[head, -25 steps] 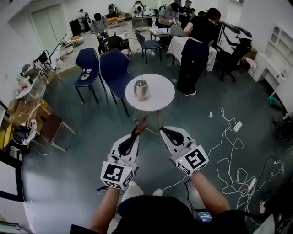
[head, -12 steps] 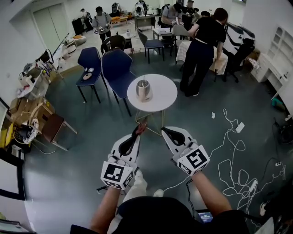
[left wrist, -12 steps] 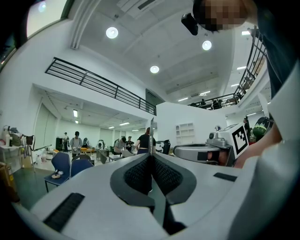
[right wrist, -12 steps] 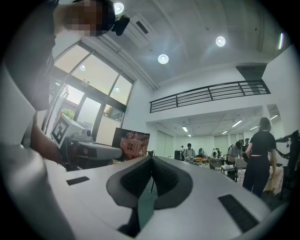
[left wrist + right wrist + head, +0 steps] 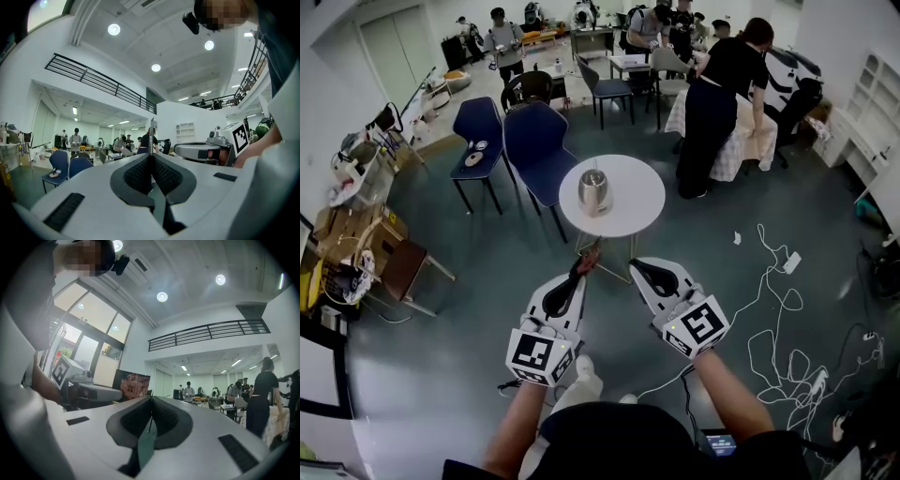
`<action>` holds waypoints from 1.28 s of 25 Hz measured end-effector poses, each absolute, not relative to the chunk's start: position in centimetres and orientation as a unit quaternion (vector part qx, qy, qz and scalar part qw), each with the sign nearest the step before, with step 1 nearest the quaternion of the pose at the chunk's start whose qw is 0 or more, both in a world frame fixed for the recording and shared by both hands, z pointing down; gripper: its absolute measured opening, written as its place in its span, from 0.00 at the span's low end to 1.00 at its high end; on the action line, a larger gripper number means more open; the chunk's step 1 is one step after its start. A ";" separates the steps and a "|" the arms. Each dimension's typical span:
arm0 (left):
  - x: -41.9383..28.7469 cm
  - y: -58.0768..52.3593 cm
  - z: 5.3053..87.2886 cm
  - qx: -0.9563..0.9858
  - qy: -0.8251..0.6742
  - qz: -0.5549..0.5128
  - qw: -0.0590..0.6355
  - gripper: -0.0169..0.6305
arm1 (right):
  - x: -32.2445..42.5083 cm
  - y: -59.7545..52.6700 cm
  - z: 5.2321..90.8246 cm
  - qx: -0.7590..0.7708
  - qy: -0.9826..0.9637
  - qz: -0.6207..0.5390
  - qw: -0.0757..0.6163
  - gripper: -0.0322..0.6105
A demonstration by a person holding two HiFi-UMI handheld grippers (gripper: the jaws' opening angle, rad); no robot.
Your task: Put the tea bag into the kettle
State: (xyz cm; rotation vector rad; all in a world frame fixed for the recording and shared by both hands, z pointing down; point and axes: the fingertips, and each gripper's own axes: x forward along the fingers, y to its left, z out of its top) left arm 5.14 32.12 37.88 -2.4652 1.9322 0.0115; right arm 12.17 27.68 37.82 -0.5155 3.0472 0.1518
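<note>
Not much changes over the last second, and that tells you where you are. Your left gripper [image 5: 587, 266] stays clamped on the tea bag [image 5: 590, 255]. In its own view the jaws are pressed together on a thin flat packet that stands edge-on and pokes out past the tips. Your right gripper [image 5: 635, 270] stays beside it on the right, close but not touching. Its jaws are together with nothing between them.

What does move is the scene ahead of the tips. The round table [image 5: 639, 199] and the kettle [image 5: 593, 191] standing on it have drifted slightly nearer to the jaws in the head view. That suggests you are closing in on them rather than starting the drop.

The kettle is still ahead of the left gripper's tips and almost in line with them, with bare floor between the tips and the table edge. The tea bag is therefore not yet over the kettle's mouth.

From here you cannot tell whether the kettle is open on top. Check that as you arrive; the free right gripper may be needed there.
</note>
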 end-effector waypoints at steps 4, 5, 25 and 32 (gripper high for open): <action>3.2 29.1 37.9 -0.790 0.613 0.005 0.003 0.05 | 10.2 24.8 37.9 -0.171 0.984 0.047 0.022 0.08; 2.6 28.4 37.8 -0.791 0.612 0.006 0.002 0.05 | 9.7 24.0 37.9 -0.172 0.984 0.046 0.022 0.08; -11.6 17.2 37.1 -0.799 0.601 0.016 -0.006 0.05 | -4.1 12.8 36.8 -0.187 0.981 0.051 0.008 0.08; -16.5 15.1 37.7 -0.803 0.596 0.021 -0.012 0.05 | -8.9 10.6 37.0 -0.194 0.979 0.060 0.001 0.08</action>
